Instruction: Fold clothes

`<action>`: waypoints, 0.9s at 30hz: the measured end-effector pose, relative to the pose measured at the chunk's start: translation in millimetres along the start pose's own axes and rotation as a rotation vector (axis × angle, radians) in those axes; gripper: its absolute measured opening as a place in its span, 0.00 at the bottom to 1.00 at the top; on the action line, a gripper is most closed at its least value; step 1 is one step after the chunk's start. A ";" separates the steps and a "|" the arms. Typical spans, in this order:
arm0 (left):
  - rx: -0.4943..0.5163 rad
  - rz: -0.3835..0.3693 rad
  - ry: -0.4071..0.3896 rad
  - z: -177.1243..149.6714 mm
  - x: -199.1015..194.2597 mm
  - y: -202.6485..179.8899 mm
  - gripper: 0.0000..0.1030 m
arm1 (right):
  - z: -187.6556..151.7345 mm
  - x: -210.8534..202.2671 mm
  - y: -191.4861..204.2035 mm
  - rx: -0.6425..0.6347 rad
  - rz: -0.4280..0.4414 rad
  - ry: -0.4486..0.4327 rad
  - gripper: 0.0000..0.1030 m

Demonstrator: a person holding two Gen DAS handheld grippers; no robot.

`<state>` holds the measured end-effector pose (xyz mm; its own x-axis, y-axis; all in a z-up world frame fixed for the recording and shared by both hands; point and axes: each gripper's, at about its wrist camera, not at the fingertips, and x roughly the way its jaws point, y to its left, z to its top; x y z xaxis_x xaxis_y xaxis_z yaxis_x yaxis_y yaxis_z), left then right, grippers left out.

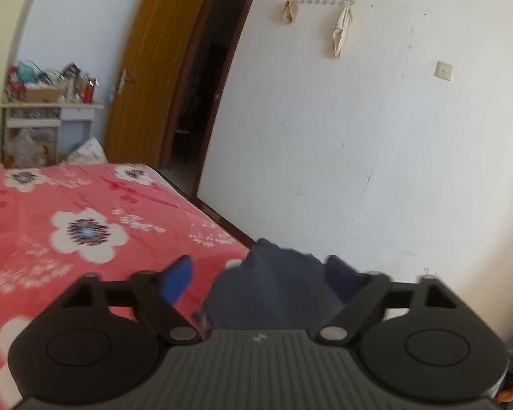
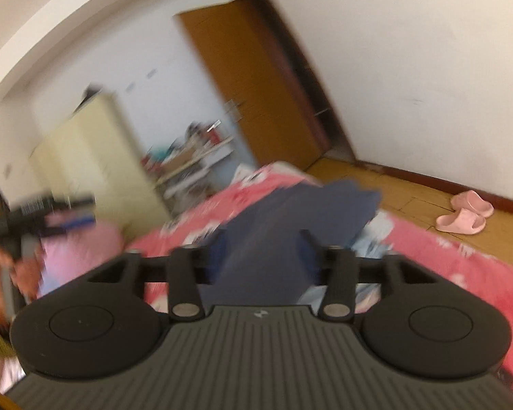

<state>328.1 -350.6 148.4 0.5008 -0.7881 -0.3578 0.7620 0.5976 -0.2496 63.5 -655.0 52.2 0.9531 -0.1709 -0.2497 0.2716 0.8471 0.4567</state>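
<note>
Over red floral bedsheet [image 1: 68, 205]: left gripper [image 1: 256, 273] jaws spread wide, navy garment [image 1: 273, 290] bunched between blue pads, left pad clear of cloth; grip released. Right gripper [image 2: 260, 249]: same garment [image 2: 290, 222] draped between half-spread fingers; motion blur, cannot tell whether pinched. Small pale logo [image 1: 257, 337] on gripper body, unreadable. Pink slippers [image 2: 465, 213] on floor.

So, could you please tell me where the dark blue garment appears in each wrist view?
Left wrist view: the dark blue garment sits low and centre, between the left gripper's fingers.
Right wrist view: the garment runs up the centre, between the right gripper's fingers.
Shared landmark: the brown wooden door.
</note>
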 end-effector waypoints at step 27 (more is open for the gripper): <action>-0.032 0.392 0.028 -219.2 -241.8 -76.6 1.00 | -164.8 -149.1 195.9 -0.290 -0.296 0.044 0.99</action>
<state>58.7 -173.4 56.8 0.7396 -0.4949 -0.4562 0.5015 0.8572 -0.1169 -47.4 -380.6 38.3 0.8313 -0.4120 -0.3730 0.4782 0.8723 0.1022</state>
